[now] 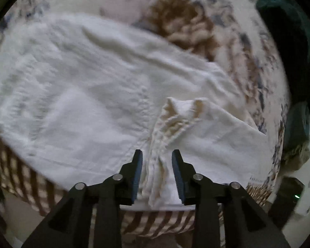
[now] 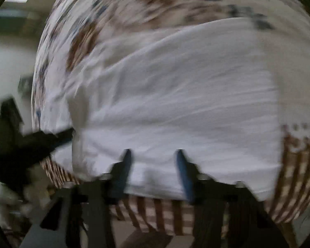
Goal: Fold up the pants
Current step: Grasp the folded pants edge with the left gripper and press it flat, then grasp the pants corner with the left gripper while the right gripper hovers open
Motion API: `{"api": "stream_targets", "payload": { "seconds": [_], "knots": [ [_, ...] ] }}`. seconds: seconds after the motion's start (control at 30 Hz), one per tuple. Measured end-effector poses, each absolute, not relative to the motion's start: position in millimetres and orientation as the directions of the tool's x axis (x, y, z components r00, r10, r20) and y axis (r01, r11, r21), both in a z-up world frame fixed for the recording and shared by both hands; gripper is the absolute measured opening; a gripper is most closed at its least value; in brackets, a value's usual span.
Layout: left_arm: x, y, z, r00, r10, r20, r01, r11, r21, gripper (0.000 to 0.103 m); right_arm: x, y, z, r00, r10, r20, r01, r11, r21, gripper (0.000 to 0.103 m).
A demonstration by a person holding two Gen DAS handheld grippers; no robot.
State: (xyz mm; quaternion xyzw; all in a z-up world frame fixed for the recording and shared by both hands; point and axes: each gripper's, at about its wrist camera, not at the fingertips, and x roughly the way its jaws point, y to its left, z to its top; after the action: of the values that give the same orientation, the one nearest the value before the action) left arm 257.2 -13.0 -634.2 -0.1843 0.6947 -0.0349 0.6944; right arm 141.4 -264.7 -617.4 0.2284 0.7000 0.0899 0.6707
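My left gripper [image 1: 157, 155] is open a little, with a bunched ridge of the white pants [image 1: 88, 95] standing between its two fingers. I cannot tell if the fingers squeeze the cloth or only sit beside it. The pants lie spread out flat on a flowery bedspread [image 1: 196, 26], reaching far and to the left. The near edge of the pants hangs just over a brown striped border [image 1: 22, 177].

My right gripper [image 2: 154, 155] is open wide and holds nothing. Its picture is blurry. Its fingers sit over the near edge of the pants. The left gripper shows there at the left side, touching the cloth.
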Motion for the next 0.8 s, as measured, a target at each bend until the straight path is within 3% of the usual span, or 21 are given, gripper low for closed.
{"api": "stream_targets", "payload": {
  "seconds": [0.07, 0.23, 0.37, 0.43, 0.47, 0.53, 0.57, 0.8],
  "knots": [
    [249.6, -32.0, -628.9, 0.041, -0.304, -0.952, -0.138, 0.942, -0.307, 0.044, 135.0, -244.9, -626.1, -0.042, 0.445, -0.895, 0.171, 0.885, 0.432, 0.022],
    [227.0, -56.0, -680.1, -0.068, -0.124, -0.990, -0.032, 0.992, -0.122, 0.045, 127.2, -239.7, -629.7, -0.082, 0.442, -0.893, 0.153, 0.891, 0.427, 0.022],
    [220.1, -41.5, -685.1, -0.046, -0.173, -0.984, -0.079, 0.983, -0.169, 0.047, 132.9, -245.0, -628.3, -0.110, 0.442, -0.890, 0.165, 0.891, 0.423, 0.020],
    [219.3, -27.6, -673.5, 0.011, -0.210, -0.978, -0.131, 0.969, -0.210, 0.048, 137.5, -245.3, -626.4, -0.120, 0.418, -0.900, 0.179, 0.901, 0.395, 0.027],
    [220.0, -16.1, -665.8, 0.063, -0.231, -0.971, -0.184, 0.953, -0.239, 0.066, 141.7, -244.2, -625.3, -0.121, 0.400, -0.908, 0.192, 0.907, 0.374, 0.033],
    [220.4, 9.2, -653.3, 0.152, -0.259, -0.954, -0.282, 0.913, -0.293, 0.100, 148.1, -242.3, -616.9, -0.100, 0.343, -0.934, 0.198, 0.927, 0.319, 0.068],
    [220.5, 25.2, -645.7, 0.202, -0.261, -0.944, -0.332, 0.888, -0.317, 0.100, 152.9, -238.3, -610.2, -0.076, 0.296, -0.952, 0.188, 0.942, 0.278, 0.071],
    [205.2, 131.9, -640.5, 0.326, -0.166, -0.931, -0.648, 0.678, -0.348, 0.100, 176.8, -218.6, -602.2, -0.073, 0.205, -0.976, 0.294, 0.939, 0.176, 0.072]
  ]
}}
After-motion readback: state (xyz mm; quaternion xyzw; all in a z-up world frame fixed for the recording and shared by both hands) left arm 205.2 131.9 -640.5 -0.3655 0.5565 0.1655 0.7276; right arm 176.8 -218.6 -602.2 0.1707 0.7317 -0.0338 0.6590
